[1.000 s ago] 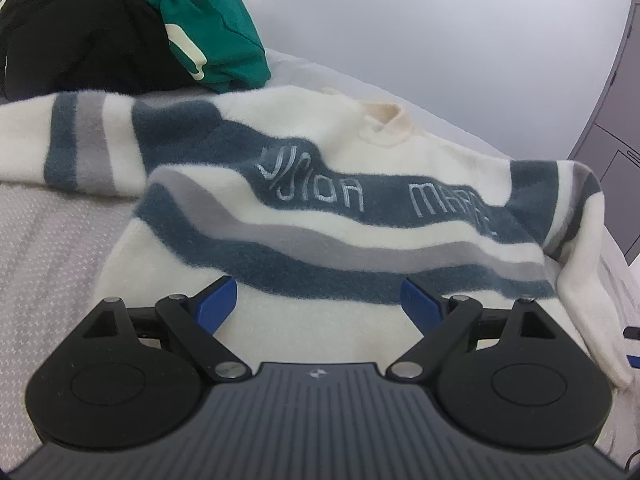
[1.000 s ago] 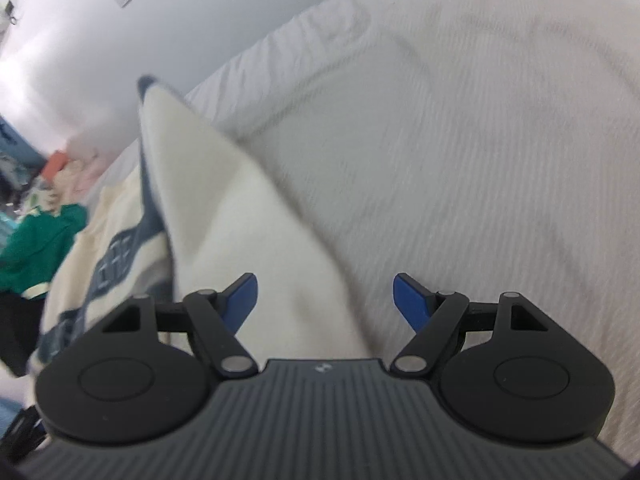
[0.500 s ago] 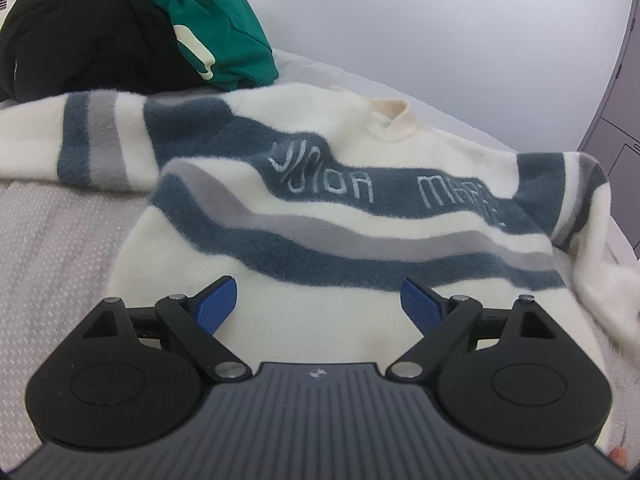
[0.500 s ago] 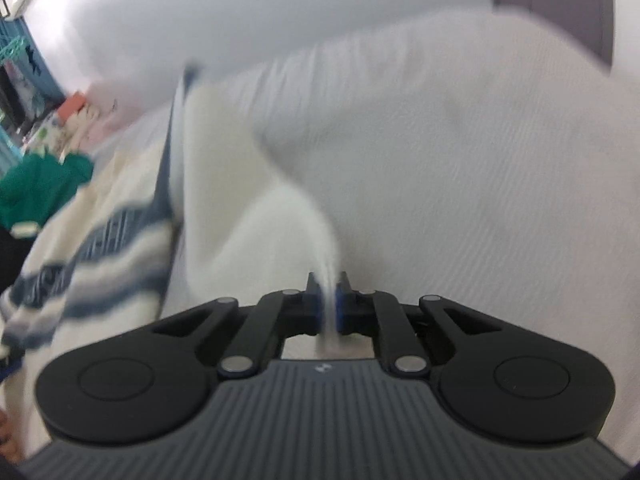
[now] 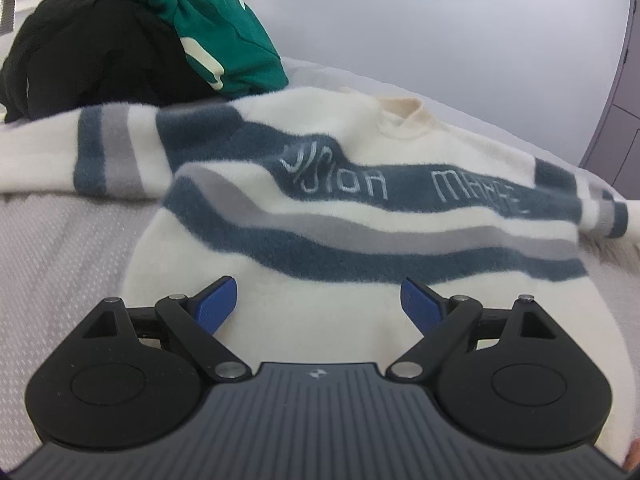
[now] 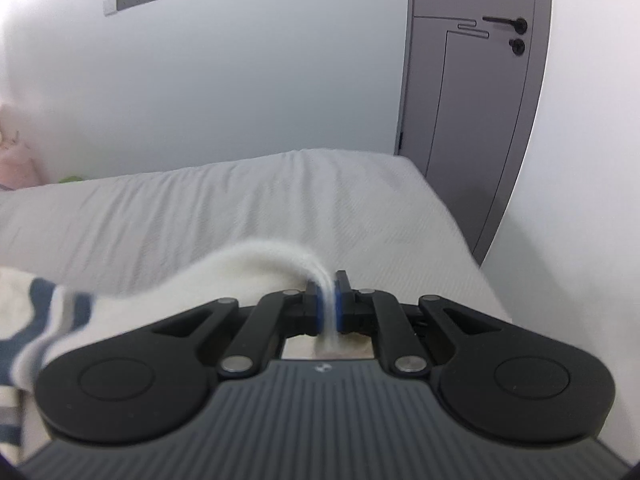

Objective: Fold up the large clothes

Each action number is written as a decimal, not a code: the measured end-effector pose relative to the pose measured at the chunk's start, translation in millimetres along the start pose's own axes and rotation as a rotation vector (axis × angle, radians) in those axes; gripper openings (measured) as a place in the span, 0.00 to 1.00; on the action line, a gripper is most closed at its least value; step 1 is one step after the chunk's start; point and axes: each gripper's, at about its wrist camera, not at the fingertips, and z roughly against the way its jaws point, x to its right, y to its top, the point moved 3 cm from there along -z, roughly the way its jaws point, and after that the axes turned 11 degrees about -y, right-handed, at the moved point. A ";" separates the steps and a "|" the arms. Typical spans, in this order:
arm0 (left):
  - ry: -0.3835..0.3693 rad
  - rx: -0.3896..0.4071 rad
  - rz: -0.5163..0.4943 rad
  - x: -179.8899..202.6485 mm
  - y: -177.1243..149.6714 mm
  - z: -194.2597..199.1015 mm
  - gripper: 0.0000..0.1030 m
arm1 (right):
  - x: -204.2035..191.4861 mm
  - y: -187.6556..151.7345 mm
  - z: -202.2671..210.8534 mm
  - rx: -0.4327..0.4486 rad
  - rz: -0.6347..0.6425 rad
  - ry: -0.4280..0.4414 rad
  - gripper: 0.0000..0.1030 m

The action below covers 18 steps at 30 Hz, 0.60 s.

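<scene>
A cream sweater [image 5: 328,152] with blue and grey stripes and pale lettering lies front up on the grey bed [image 5: 60,248]. My left gripper [image 5: 318,304] is open and empty, just above the sweater's lower hem. Its left sleeve [image 5: 92,156] stretches out to the left. In the right wrist view my right gripper [image 6: 328,308] is shut on the cream end of the sweater's right sleeve [image 6: 248,268], which is lifted off the bed and runs back to the left.
A black garment [image 5: 92,60] with a green one [image 5: 224,40] on top is piled at the bed's far left. A grey door [image 6: 472,100] and white wall stand beyond the bed's far right corner [image 6: 408,164].
My right gripper closed on the sleeve end and swung it up and outward to the right. The sleeve now lies stretched out from the body. My left gripper stayed open, drifting slightly.
</scene>
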 end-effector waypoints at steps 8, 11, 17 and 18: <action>0.011 0.031 -0.003 4.6 11.5 -3.0 0.89 | -11.0 -22.1 -82.4 -0.069 0.015 -0.035 0.08; 0.009 0.030 0.014 2.5 15.5 -5.1 0.89 | -6.3 -44.8 -112.2 -0.125 -0.006 -0.041 0.09; 0.007 0.030 0.019 0.4 18.6 -5.2 0.89 | 6.4 -77.3 -130.3 -0.150 -0.105 0.004 0.16; 0.002 0.025 0.021 0.7 19.0 -4.8 0.89 | 9.5 -79.0 -128.3 -0.151 -0.123 0.017 0.17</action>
